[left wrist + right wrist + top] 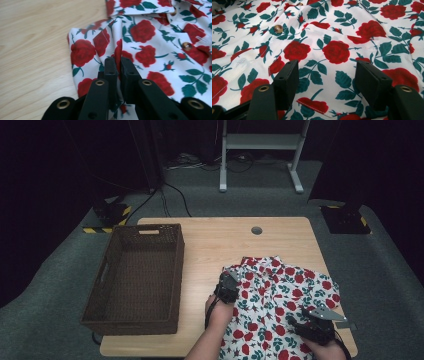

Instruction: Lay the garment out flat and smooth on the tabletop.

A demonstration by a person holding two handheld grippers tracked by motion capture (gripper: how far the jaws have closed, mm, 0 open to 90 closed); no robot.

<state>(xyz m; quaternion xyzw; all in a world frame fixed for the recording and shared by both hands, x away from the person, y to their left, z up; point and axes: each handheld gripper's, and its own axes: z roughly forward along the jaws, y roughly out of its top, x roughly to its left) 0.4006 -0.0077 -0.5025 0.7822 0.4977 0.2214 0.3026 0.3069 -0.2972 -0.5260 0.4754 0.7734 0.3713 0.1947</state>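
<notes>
- Rose-print shirt (280,305): lies on desk (210,250), right of wicker basket (137,277).
- Left tool (117,65): clamped on a shirt fold.
- Right tool (327,75): spread apart over the pocket.
- Step: likely folding; next, right tool needs a grip.

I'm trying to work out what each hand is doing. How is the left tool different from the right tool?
The left tool is shut, pinching a fold of the rose shirt; the right tool is open, its jaws wide apart over the flat cloth. In the high view the left tool sits at the shirt's left edge, while the right tool is nearer the person, at the shirt's right side. Both have black jaws and are on the same shirt.
</notes>
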